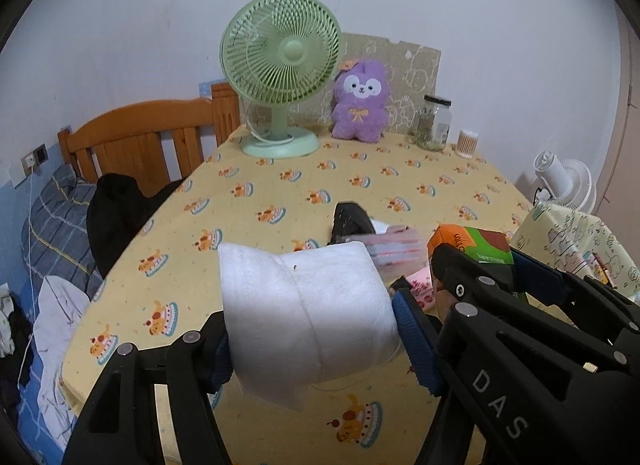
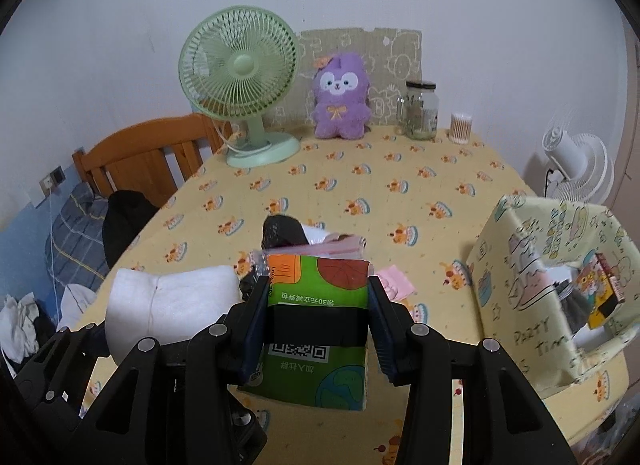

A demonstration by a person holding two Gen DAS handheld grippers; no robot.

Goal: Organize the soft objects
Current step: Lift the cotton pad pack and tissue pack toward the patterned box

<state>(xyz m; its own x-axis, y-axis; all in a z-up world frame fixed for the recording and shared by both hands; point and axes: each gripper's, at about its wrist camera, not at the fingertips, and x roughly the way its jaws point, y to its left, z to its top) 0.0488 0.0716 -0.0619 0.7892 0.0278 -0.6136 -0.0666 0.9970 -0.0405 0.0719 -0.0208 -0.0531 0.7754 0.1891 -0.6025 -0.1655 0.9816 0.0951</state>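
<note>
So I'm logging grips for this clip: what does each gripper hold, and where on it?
Left gripper clamps the white folded soft cloth by its sides; right gripper clamps the green printed tissue pack by its sides.

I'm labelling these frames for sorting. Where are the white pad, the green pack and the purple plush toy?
white pad [image 1: 304, 305], left wrist view, middle of its front face.
green pack [image 2: 320, 285], right wrist view, upper printed face.
purple plush toy [image 2: 339, 99], right wrist view, its chest.

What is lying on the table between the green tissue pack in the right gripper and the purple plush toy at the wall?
In the right wrist view, a black bundle and a zip bag lie just behind the green tissue pack; beyond them bare tablecloth reaches the purple plush toy.
</note>
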